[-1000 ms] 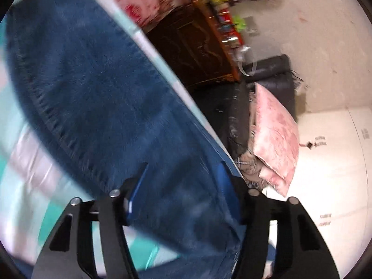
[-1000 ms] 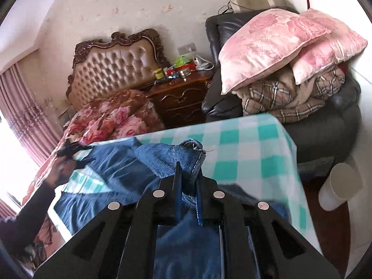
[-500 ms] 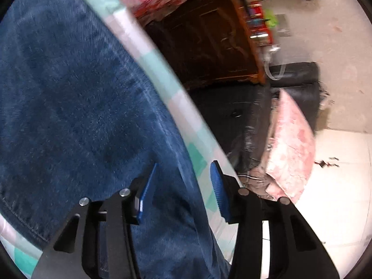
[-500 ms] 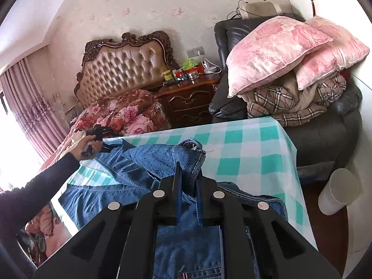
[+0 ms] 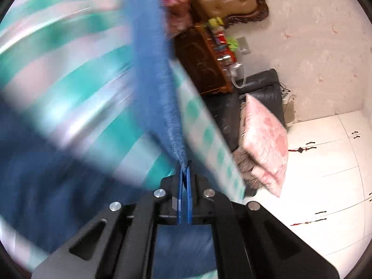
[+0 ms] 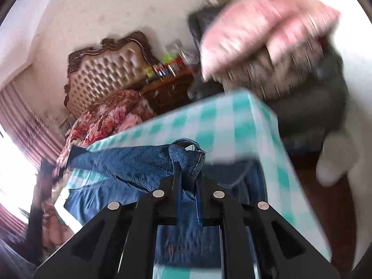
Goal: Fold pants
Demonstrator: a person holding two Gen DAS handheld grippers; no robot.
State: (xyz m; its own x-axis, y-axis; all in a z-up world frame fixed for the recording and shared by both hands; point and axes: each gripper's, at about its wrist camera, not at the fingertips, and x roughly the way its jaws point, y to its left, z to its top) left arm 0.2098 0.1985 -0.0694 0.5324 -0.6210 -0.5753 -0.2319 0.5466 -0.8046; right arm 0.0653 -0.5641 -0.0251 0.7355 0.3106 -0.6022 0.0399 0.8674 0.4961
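Observation:
The pants are blue denim jeans on a table with a teal-and-white checked cloth. My right gripper is shut on a bunched hem or waistband edge of the jeans and holds it above the table. My left gripper is shut on a thin edge of the jeans, which stretches up and away from the fingers over the checked cloth. More denim lies blurred below left. The left wrist view is motion-blurred.
A dark armchair piled with pink pillows and a plaid blanket stands past the table's far right corner. A wooden nightstand with small items and a bed with tufted headboard lie behind. A white bin stands on the floor.
My left gripper has closed on a jeans edge and lifted it; earlier it was open over flat denim. My right gripper still holds the jeans and has swung, blurring the view.

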